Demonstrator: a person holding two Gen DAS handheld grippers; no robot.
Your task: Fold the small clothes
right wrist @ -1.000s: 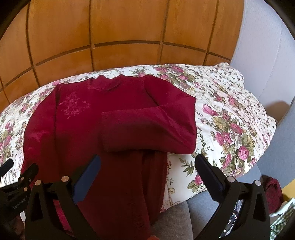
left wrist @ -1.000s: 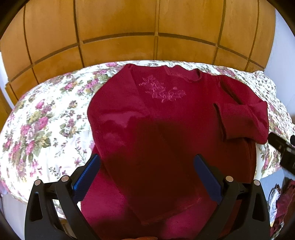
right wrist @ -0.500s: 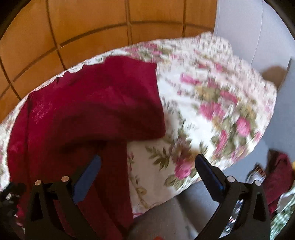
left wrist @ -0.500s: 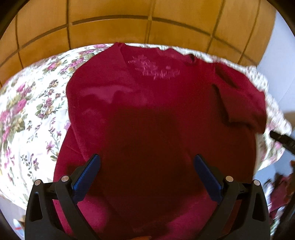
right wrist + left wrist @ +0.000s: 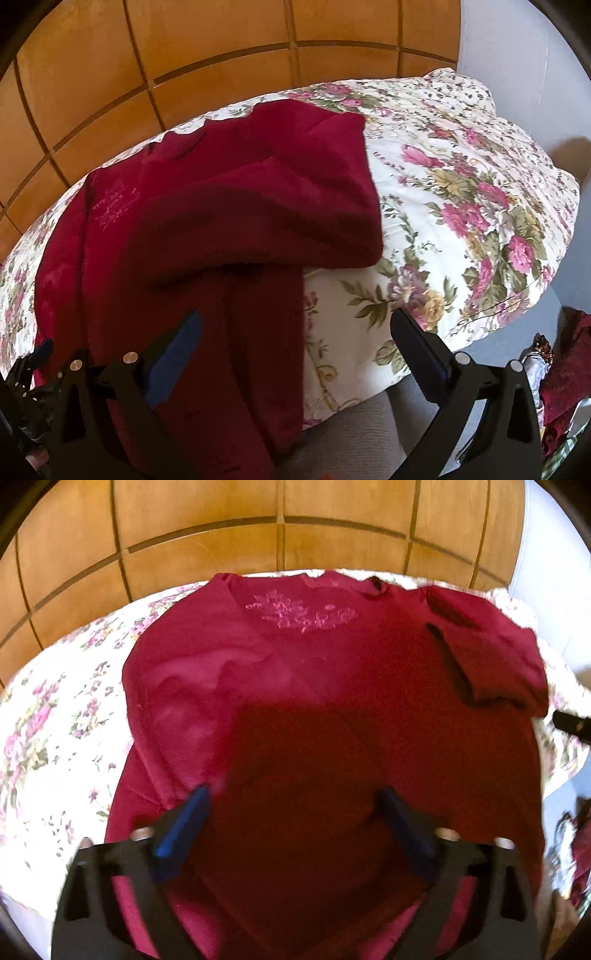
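Observation:
A dark red sweater [image 5: 295, 686] with a pink embroidered chest motif lies front up on a floral cushion [image 5: 62, 716]. Its right sleeve [image 5: 491, 657] is folded across the body. My left gripper [image 5: 293, 812] is open and empty, low over the sweater's lower body. In the right wrist view the sweater [image 5: 229, 236] hangs over the cushion's front edge, with the folded sleeve [image 5: 295, 206] on top. My right gripper [image 5: 295, 339] is open and empty, near the hem's right edge. Its tip shows at the right of the left wrist view [image 5: 572, 722].
A wood-panelled wall [image 5: 280, 528] stands behind the floral cushion [image 5: 461, 206]. A grey seat [image 5: 343, 435] lies below the cushion's front edge. Other clothes [image 5: 565, 365] lie at the far right. The left gripper's black frame [image 5: 22, 376] shows at the lower left.
Both grippers have moved closer and lower toward the sweater. The right gripper has swung to the right, toward the sweater's right edge. The sweater has not moved, and both grippers stay open.

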